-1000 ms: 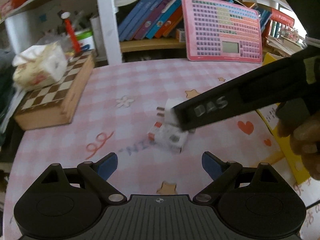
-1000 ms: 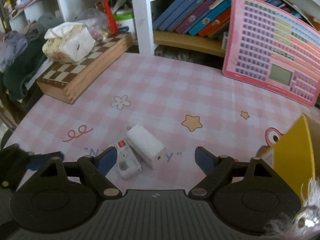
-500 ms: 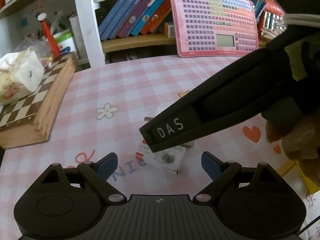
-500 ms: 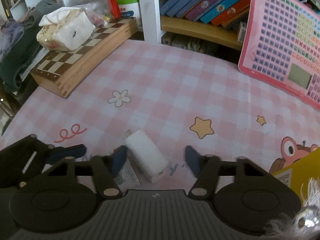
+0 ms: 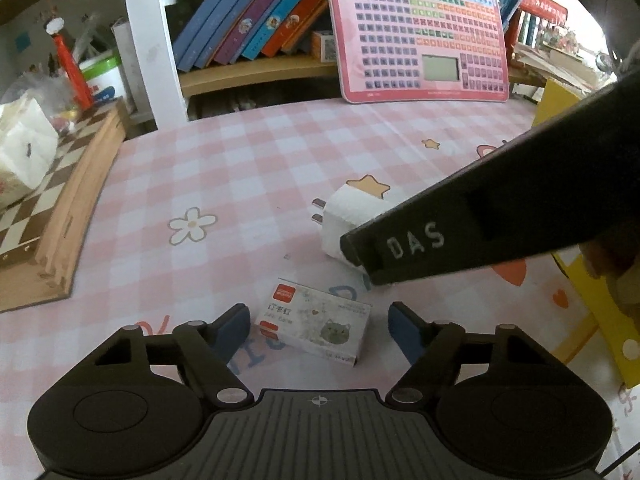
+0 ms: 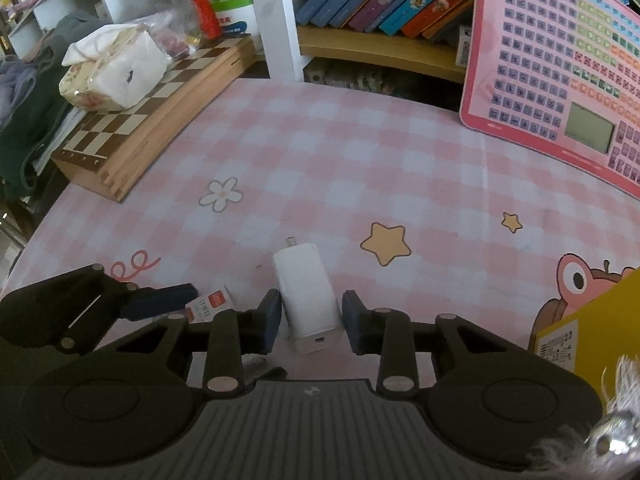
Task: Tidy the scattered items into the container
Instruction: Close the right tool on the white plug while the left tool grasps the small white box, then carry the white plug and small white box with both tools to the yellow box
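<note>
A white charger plug [image 6: 308,300] lies on the pink checked tablecloth between the fingers of my right gripper [image 6: 312,316]; the left pad touches it, the right pad stands a small gap away. In the left wrist view the plug [image 5: 348,216] is half hidden behind the right gripper's black body [image 5: 500,216]. A small staple box with a cat picture [image 5: 316,326] lies between the open fingers of my left gripper [image 5: 318,330]; neither pad touches it. The yellow container [image 6: 592,328] stands at the right edge.
A wooden chessboard box [image 6: 160,112] with a tissue pack [image 6: 116,68] sits at the left. A pink keyboard toy [image 5: 416,32] leans on the bookshelf at the back. The yellow container also shows in the left wrist view [image 5: 600,308].
My right gripper has narrowed around the white plug. My left gripper has moved forward so the staple box now lies between its fingers.
</note>
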`<act>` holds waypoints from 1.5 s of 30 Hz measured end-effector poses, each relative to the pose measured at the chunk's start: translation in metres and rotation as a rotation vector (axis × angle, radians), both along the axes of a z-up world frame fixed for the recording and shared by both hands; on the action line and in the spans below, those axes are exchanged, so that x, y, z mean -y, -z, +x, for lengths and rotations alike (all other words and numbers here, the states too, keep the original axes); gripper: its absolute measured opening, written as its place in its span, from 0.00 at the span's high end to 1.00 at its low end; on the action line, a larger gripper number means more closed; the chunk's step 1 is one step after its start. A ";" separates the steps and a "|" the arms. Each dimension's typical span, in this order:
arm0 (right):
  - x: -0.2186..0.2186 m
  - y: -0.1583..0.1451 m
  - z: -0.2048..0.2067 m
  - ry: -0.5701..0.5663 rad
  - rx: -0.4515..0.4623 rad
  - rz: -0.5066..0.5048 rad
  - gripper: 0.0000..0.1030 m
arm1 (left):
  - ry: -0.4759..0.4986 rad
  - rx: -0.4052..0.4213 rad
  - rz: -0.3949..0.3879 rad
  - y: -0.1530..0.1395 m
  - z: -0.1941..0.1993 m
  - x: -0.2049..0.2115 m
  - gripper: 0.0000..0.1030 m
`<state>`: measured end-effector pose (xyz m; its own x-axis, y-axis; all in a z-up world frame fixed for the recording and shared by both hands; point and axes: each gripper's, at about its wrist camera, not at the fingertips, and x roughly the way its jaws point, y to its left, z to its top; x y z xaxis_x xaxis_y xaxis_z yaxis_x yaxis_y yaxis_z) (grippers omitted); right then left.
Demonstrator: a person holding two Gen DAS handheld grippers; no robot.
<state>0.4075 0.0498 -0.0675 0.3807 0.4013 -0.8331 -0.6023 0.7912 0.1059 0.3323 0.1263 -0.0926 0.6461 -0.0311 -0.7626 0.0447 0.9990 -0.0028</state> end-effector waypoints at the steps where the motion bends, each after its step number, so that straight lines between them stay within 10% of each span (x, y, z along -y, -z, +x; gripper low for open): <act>1: -0.001 0.001 0.000 -0.001 -0.001 -0.003 0.70 | 0.004 0.000 0.004 0.000 0.000 0.000 0.27; 6: -0.002 0.005 0.000 -0.013 -0.005 -0.011 0.74 | 0.023 0.020 0.015 0.001 -0.002 0.002 0.42; 45: 0.061 -0.046 -0.132 -0.035 -0.018 0.081 0.76 | -0.285 0.069 -0.264 -0.056 -0.162 -0.045 0.43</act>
<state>0.2755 -0.0115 -0.0215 0.3507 0.4803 -0.8039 -0.6266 0.7584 0.1797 0.1702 0.1714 -0.0363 0.7068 -0.0323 -0.7066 -0.2249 0.9368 -0.2678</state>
